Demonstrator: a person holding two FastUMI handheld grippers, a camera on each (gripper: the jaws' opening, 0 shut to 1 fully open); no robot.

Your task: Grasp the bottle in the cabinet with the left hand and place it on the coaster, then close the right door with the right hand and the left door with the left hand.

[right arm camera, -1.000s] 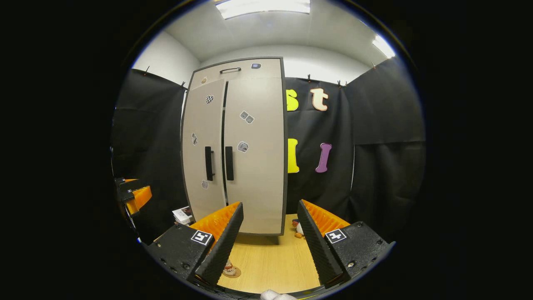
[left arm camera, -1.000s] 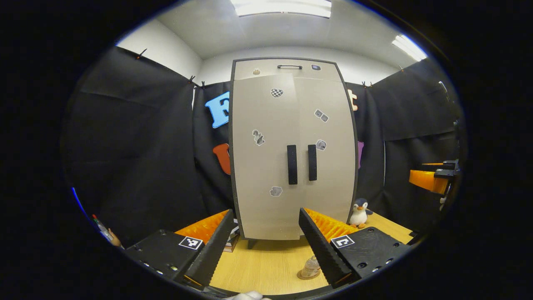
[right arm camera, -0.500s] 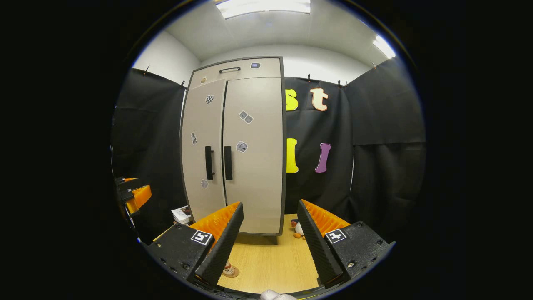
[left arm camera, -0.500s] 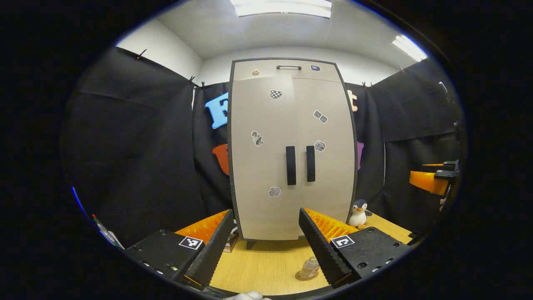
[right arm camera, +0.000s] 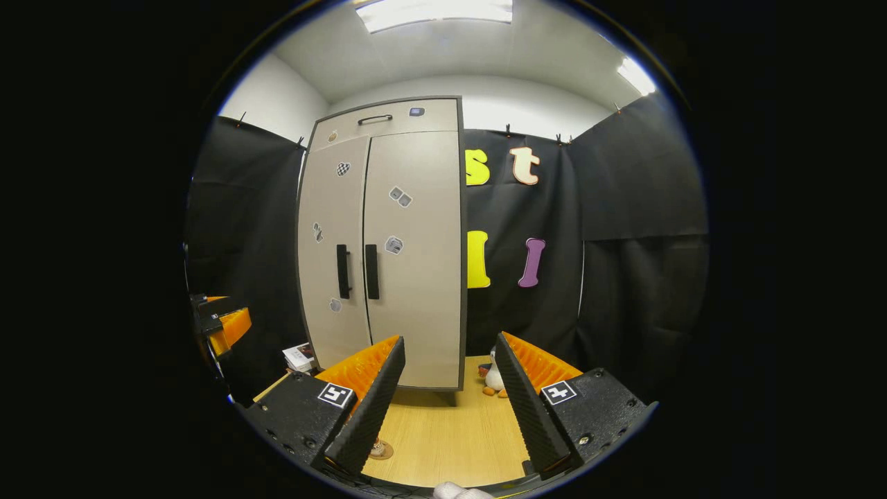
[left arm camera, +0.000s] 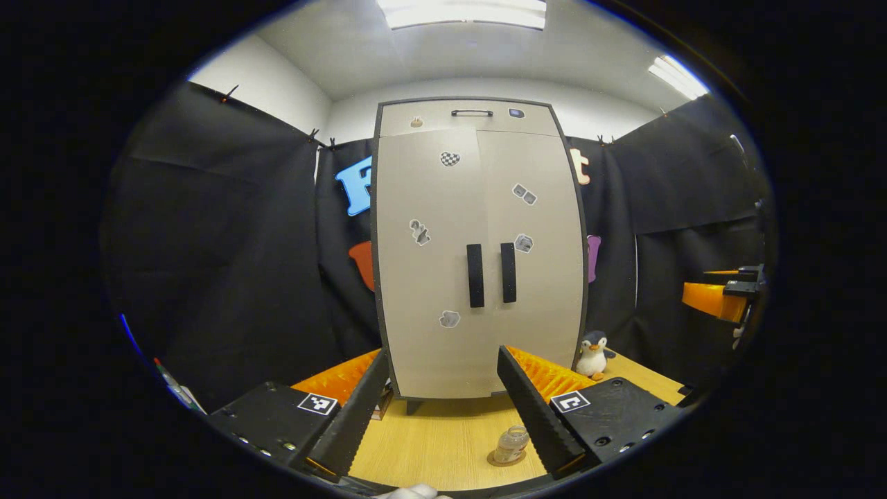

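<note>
in the left gripper view my left tongs (left arm camera: 440, 409) gape wide and empty at bottom centre, over the pale wood table (left arm camera: 443, 443). the bottle (left arm camera: 511, 443) stands on its coaster (left arm camera: 500, 460) at lower right. the cabinet (left arm camera: 478, 256), both doors shut, fills mid-frame. in the right gripper view my right tongs (right arm camera: 449, 395) also spread wide, holding nothing.

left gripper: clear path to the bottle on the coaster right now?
Probably yes: the left gripper is open, and the bottle stands on its coaster on open table beside the right finger, nothing between.
</note>
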